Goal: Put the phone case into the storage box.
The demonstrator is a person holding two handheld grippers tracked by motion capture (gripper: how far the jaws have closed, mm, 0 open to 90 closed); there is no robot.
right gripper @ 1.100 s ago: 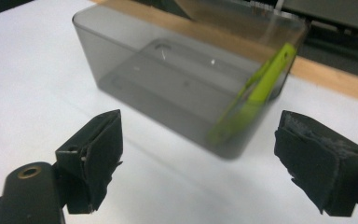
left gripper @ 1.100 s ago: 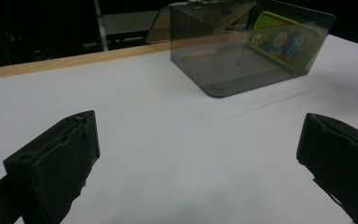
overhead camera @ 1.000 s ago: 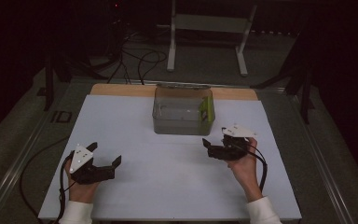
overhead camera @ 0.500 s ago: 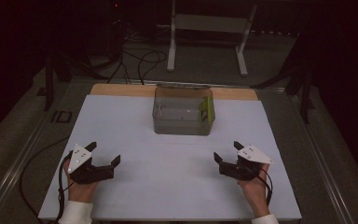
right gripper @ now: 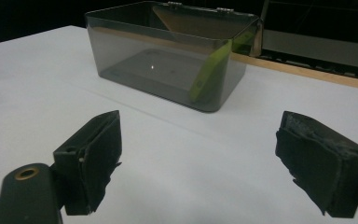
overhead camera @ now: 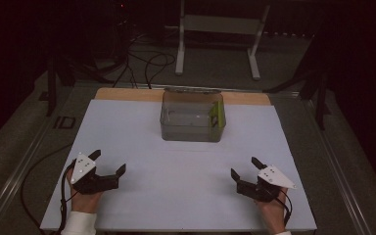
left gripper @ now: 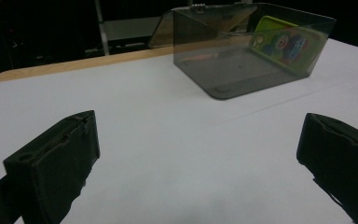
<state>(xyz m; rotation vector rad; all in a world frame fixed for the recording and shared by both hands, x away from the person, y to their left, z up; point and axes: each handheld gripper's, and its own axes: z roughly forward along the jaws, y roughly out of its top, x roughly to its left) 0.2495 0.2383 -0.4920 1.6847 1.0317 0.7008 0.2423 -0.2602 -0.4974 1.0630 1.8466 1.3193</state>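
Both grippers sit low at the near edge of the white table (overhead camera: 186, 161), left gripper (overhead camera: 108, 165) and right gripper (overhead camera: 243, 167) well apart, jaws spread wide on each and holding nothing. The clear box (overhead camera: 192, 121) is at the far middle, lid up, with a green card (overhead camera: 217, 116) leaning against its right wall

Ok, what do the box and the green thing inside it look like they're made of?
The box looks like smoky, glossy clear plastic: you see through its walls, which catch reflections. The green card inside seems printed card or thin plastic, flat, with colourful artwork; which one is hard to tell.
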